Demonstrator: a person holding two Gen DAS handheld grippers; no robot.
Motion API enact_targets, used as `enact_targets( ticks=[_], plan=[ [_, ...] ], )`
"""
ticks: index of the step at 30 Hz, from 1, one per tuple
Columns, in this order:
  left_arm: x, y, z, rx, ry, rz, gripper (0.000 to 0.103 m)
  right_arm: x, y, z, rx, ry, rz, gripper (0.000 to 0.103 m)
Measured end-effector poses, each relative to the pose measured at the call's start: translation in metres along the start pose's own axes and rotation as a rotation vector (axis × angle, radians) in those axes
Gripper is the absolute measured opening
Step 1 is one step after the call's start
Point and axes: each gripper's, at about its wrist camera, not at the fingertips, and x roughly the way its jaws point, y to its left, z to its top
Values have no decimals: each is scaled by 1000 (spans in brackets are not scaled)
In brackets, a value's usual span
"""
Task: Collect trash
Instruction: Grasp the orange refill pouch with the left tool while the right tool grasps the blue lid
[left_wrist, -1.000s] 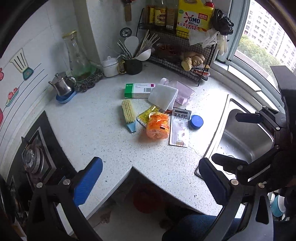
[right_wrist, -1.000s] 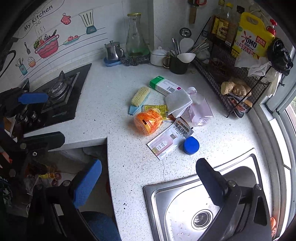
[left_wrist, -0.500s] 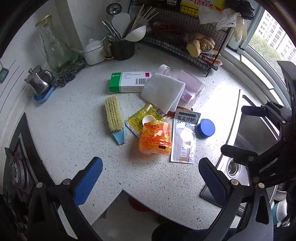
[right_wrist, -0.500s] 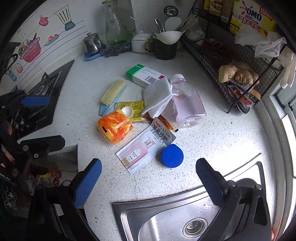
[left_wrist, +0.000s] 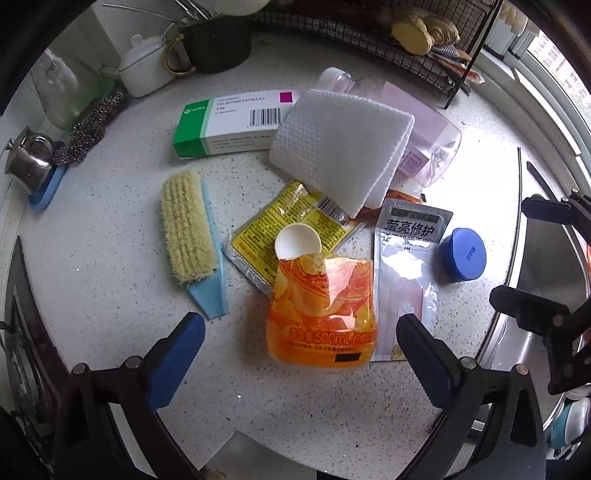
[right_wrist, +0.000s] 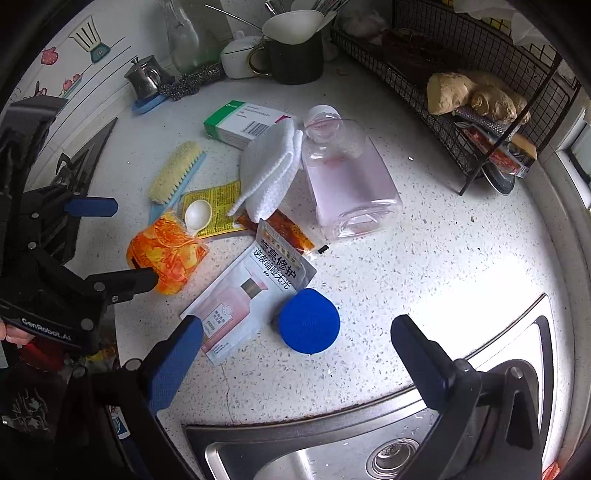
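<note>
Cloth (left_wrist: 340, 147) lies on bottle (left_wrist: 424, 136), beside box (left_wrist: 229, 123).

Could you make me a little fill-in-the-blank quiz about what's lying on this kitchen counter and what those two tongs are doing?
1. The round blue lid lies on the counter beside the silver ____.
2. The folded white cloth rests partly on the green-and-white ____.
3. The small white scoop sits at the top of the ____ pouch.
4. Both the left tongs and the right tongs are ____.

Missing words: sachet; box; orange; open
</note>
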Motion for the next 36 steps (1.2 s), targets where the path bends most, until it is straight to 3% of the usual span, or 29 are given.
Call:
enact_targets(
  ticks=[3, 7, 14, 18, 21, 23, 25, 36],
  plan=[
    [10, -4, 0, 18, 11, 2, 101, 4, -9, -4, 27, 16, 1, 102],
    [19, -4, -1, 2, 36, -45, 65, 10, -19, -9, 57, 31, 3, 102],
    [20, -1, -4, 17, 72, -46, 64, 28, -18, -8, 50, 50, 0, 101],
    [4, -2, -4, 43, 80, -59, 64, 42, -17, -12, 33, 64, -25, 88],
    [-4, 0, -2, 57, 94, -57, 64, 45, -10, -13, -15, 36, -73, 83],
    [-11, 4, -2, 66, 109, -69, 64, 45, -5, -11, -49, 19, -104, 71],
    [-15, 4, -2, 80, 123, -76, 64, 45, 2, -7, -70, 6, -103, 43],
    [-61, -12, -15, 135, 71, -69, 64, 6, 20, -14, -37, -24, -36, 43]
  ],
)
